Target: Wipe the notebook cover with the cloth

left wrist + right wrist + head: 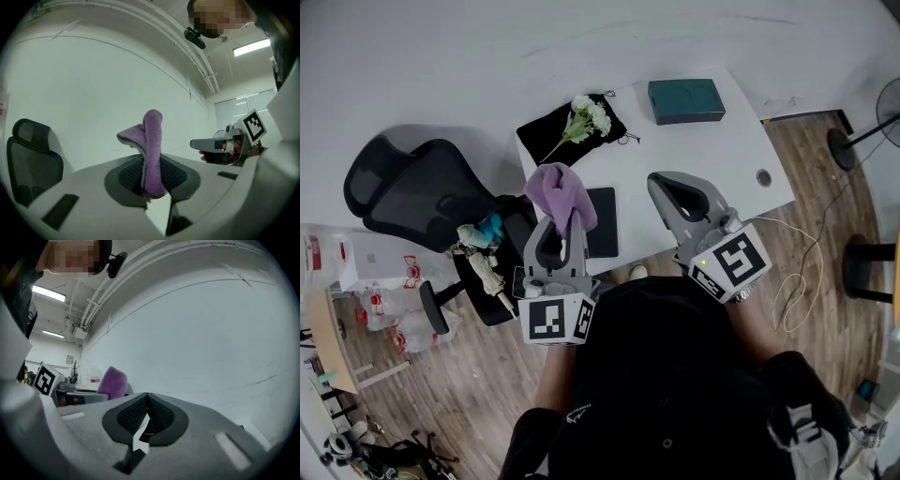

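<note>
Notebook cover: the flat black rectangular notebook (603,225) lay on the white table (694,159), its long side pointing away from the person. Just left of the notebook, the left gripper (152,186) pinched the soft purple cloth (562,192), nearest to it. The right gripper (146,417), farther right of the notebook, was closed on nothing.

wall (93,93) white | floor (487,394) wood | desk (694,159) white | chair (412,197) — black mesh

Grey left gripper (565,225) w/ b&w marker cube (555,321), right gripper (664,184) same, black top (666,375)
</note>
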`<move>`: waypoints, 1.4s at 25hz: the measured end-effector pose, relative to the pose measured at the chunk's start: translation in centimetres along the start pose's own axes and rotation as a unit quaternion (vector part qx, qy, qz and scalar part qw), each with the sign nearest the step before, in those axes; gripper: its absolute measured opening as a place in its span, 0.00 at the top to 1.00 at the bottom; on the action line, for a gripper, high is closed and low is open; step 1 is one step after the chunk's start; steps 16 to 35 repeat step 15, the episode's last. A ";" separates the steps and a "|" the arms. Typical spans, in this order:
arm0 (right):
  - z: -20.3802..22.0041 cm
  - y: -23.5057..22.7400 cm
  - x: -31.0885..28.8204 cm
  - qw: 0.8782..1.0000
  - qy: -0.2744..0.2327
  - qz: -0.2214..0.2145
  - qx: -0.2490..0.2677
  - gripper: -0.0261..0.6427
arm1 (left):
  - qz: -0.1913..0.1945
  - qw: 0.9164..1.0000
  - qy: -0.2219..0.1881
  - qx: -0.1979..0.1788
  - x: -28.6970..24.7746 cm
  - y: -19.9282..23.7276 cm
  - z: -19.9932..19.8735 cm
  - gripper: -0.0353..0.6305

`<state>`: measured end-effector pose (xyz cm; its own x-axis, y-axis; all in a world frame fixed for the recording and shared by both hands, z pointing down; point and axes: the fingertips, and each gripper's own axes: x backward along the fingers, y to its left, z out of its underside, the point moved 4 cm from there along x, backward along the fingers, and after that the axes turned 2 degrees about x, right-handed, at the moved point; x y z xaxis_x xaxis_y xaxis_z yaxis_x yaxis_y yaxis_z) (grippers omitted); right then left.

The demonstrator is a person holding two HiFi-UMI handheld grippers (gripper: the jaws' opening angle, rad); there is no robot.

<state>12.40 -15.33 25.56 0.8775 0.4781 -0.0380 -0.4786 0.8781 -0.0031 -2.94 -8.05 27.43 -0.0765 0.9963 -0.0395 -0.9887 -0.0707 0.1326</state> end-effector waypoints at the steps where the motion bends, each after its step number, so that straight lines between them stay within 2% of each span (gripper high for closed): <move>1: 0.0 0.0 0.0 1.000 0.000 0.000 0.001 0.96 | 0.000 1.000 0.000 0.001 0.0 0.0 0.0 0.84; 35: 0.4 -0.2 0.8 1.000 0.000 0.000 -0.005 0.96 | 0.005 1.000 -0.001 0.004 0.1 -0.5 0.0 0.84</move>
